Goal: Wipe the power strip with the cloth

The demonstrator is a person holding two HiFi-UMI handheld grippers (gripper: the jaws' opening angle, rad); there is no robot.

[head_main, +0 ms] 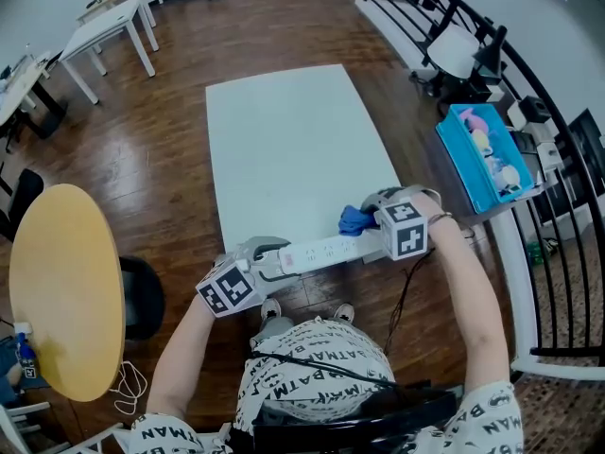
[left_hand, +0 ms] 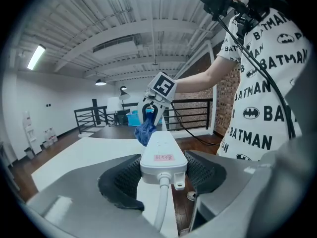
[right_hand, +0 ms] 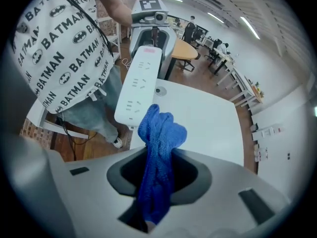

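We grip the power strip (head_main: 326, 252) by its cord end in our left tool (left_hand: 163, 175), above the near edge of the bench (head_main: 293, 149). Our right tool (right_hand: 158, 177) pinches the cloth (right_hand: 161, 133) at its far end (most wiping seemingly remains).

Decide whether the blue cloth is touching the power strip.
Touching: the left gripper view shows the cloth resting on the far end of the power strip, no gap.

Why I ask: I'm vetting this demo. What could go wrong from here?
The left gripper grips the long white plastic power strip only at its cord end, so wiping pressure at the far end might lever it loose. The blue knitted cloth is a narrow bunch in the right gripper; it may wipe little, or slip out.
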